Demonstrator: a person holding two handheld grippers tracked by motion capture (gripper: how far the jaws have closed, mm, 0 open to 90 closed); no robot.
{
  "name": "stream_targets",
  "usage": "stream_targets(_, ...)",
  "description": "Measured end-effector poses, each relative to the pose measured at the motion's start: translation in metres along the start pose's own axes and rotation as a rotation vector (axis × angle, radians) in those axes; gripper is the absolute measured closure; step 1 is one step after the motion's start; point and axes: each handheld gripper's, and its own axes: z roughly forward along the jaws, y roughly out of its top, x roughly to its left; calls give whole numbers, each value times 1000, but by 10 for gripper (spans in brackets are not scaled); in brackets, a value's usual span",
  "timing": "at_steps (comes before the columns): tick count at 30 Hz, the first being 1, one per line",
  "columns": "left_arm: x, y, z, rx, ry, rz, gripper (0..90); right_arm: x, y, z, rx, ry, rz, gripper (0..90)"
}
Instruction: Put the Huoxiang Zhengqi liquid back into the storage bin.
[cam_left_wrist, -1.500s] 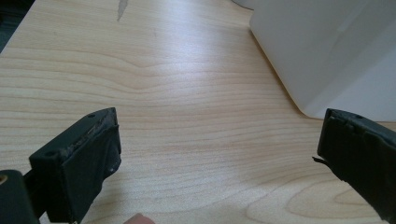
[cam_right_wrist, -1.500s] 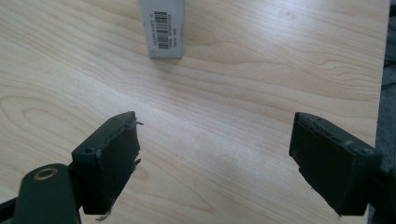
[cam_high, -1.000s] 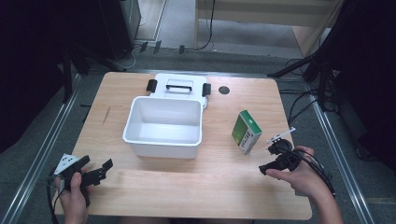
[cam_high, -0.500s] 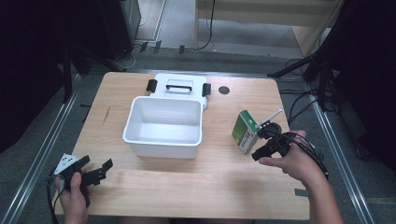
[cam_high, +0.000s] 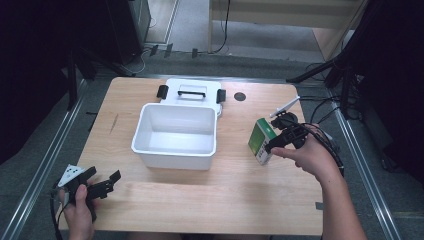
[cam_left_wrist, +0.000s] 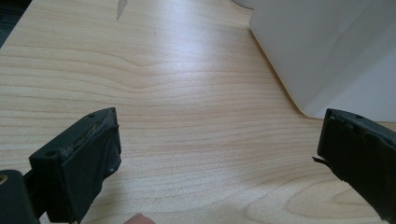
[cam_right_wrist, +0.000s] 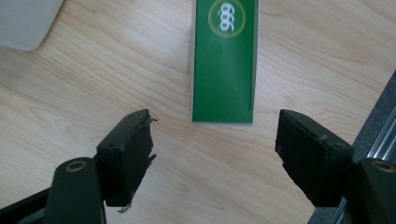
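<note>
The right gripper (cam_high: 281, 134) sits right of centre in the high view, jaws spread wide and holding nothing, just beside the green carton (cam_high: 261, 140). In the right gripper view the green carton (cam_right_wrist: 224, 60) lies ahead of the gap, at top centre. The left gripper (cam_high: 102, 182), lower left, is likewise released over bare wooden table (cam_high: 240, 200). The white bin (cam_high: 175, 135) stands at centre, its lid (cam_high: 190, 92) behind it.

Surface (cam_high: 240, 195): pale wood, visible grain, smooth matt finish
White bin (cam_high: 175, 134): smooth plastic, slight sheen
Green box (cam_right_wrist: 224, 60): printed card, satin
Right tongs (cam_right_wrist: 215, 158), left tongs (cam_left_wrist: 219, 154): matt black plastic, pad edges rough, frayed
</note>
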Motion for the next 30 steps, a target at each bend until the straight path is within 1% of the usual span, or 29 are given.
stream_targets(1,0,0,0,0,0,0,0,0,0,0,0,0,0,275)
stream_targets(2,0,0,0,0,0,0,0,0,5,0,0,1,-6,276)
stream_targets(6,0,0,0,0,0,0,0,0,13,3,11,4,-13,282)
stream_targets(9,0,0,0,0,0,0,0,-1,19,6,16,-3,5,278)
stream_targets(13,0,0,0,-1,-2,-1,0,-2,25,11,24,-14,5,283)
stream_targets(15,0,0,0,0,-2,-1,1,-3,28,12,27,-16,17,289)
stream_targets(21,0,0,0,-2,-2,-3,0,-5,34,16,26,-26,34,294)
stream_targets(22,0,0,0,-1,-2,-3,1,-6,37,17,17,-40,47,310)
stream_targets(24,1,0,0,-1,-3,-3,0,-7,39,19,17,-37,60,321)
stream_targets(29,1,0,0,-1,-4,-4,0,-7,44,23,16,-36,66,357)
stream_targets(30,1,0,0,-1,-4,-4,0,-6,46,24,17,-34,65,407)
